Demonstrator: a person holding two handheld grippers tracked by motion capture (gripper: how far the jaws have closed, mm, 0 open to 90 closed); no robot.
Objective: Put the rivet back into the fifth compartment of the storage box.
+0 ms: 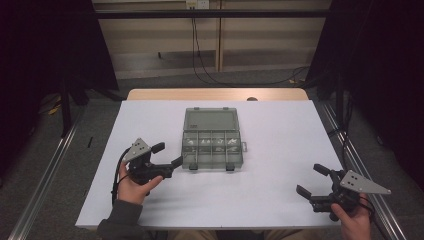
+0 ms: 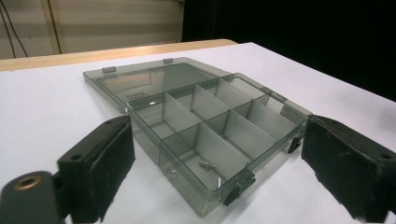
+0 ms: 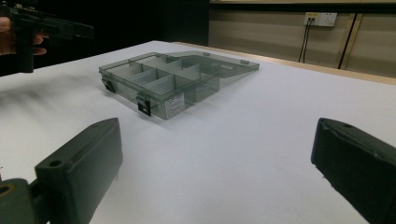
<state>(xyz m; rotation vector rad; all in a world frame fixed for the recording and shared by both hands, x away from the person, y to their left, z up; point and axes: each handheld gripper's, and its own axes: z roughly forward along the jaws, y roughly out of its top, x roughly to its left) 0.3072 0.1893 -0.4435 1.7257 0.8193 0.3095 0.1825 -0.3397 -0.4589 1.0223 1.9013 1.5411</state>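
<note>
A smoky clear plastic organizer box (image 1: 212, 145) lies open on the white table (image 1: 280, 130), its lid (image 1: 210, 120) flat behind it. Dividers split it into several compartments (image 2: 219, 126); small screws (image 2: 205, 164) lie in a near one. My left gripper (image 1: 167, 155) is open just left of the box's front corner, jaws wide apart around nothing, with the box (image 2: 205, 130) right ahead of it. My right gripper (image 1: 312, 180) is open near the table's front right corner, well away from the box (image 3: 163, 81). The left gripper (image 3: 42, 25) shows far off in the right gripper view.
A wooden strip (image 1: 217, 94) edges the table's far side. Cables (image 1: 200, 55) hang down the back wall to the floor. Metal rails (image 1: 47, 175) run along both sides of the table. Two black latches (image 1: 230, 166) sit on the box's front.
</note>
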